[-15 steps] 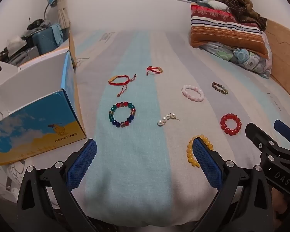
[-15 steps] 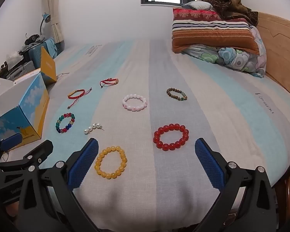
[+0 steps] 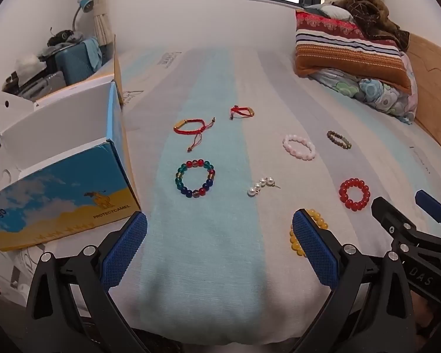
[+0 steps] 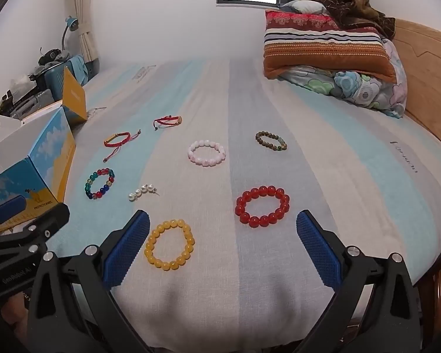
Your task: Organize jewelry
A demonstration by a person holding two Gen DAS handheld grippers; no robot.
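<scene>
On the striped bed sheet (image 4: pixel 323 135), eight pieces of jewelry lie apart. Both claws gape wide, holding nothing: the left claw (image 3: pixel 219 248) below the multicoloured glass-bead bracelet (image 3: pixel 195 178), the right claw (image 4: pixel 223 247) with the yellow bead bracelet (image 4: pixel 170 244) at 10 o'clock and the red bead bracelet (image 4: pixel 262 206) at 1 o'clock. An open blue-and-yellow cardboard box (image 3: pixel 58 194) sits at 9 o'clock.

The left hand-held gripper (image 3: pixel 219 245) is wide open over the bed (image 3: pixel 208 250). A colorful bead bracelet (image 3: pixel 195 178) and pearls (image 3: pixel 260 186) lie ahead (apart), a box (image 3: pixel 61 203) on the left.
</scene>
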